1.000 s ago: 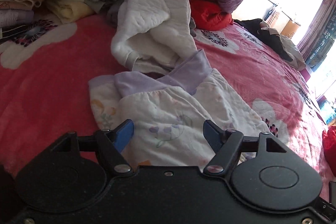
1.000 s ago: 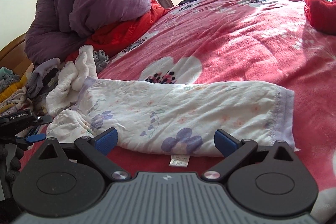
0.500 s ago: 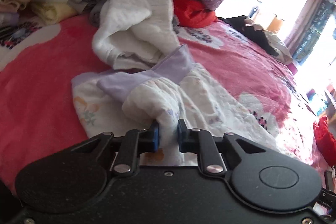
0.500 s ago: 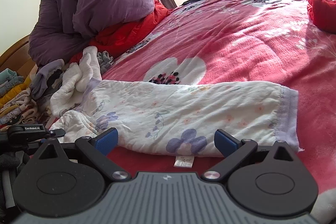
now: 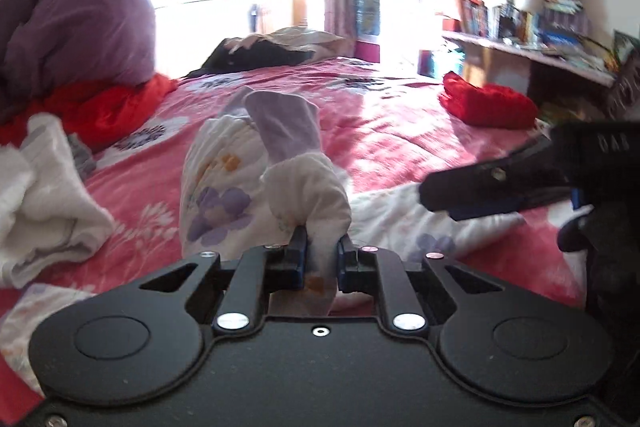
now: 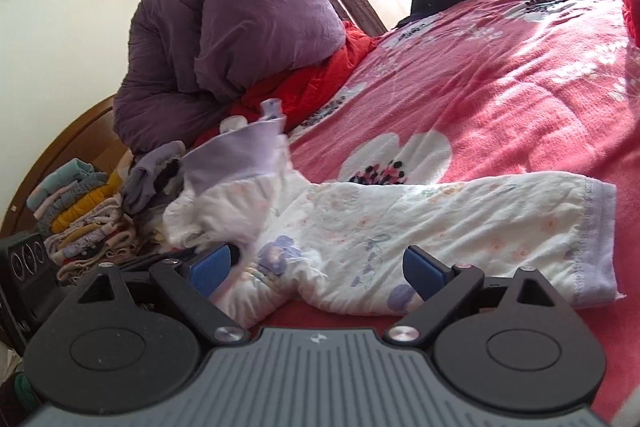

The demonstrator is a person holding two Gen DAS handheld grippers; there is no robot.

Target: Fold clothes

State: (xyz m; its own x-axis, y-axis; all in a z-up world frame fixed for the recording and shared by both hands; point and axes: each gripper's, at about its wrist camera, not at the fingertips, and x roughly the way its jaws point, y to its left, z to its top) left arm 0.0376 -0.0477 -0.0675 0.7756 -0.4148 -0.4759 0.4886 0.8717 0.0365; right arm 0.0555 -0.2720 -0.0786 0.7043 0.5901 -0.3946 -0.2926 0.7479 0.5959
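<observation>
On a bed (image 6: 500, 75) spread with a pink flowered blanket, the left tool (image 5: 322, 254) is clenched on a bunched fold of the white floral garment (image 5: 224, 187), its blue pads pinching the cloth between them. The jaws have just closed on that fold. The gripped end, with its lilac band (image 5: 286, 131), stands lifted off the blanket, while the rest of the garment trails down and to the right across the bed. In the right wrist view the same garment (image 6: 440, 227) lies stretched across the blanket, its lilac-hemmed end (image 6: 596, 239) flat at the right and its other end raised and blurred at the left. The right tool (image 6: 318, 269) stands released, jaws wide, just over the near edge of the garment without pinching it; from the left wrist view it (image 5: 472, 201) shows side-on at the right, above the cloth. A purple duvet (image 6: 240, 39) and red cloth (image 6: 316, 79) are heaped at the head of the bed, beside a stack of folded clothes (image 6: 80, 215). A white quilted garment (image 5: 44, 195) lies at the left.
</observation>
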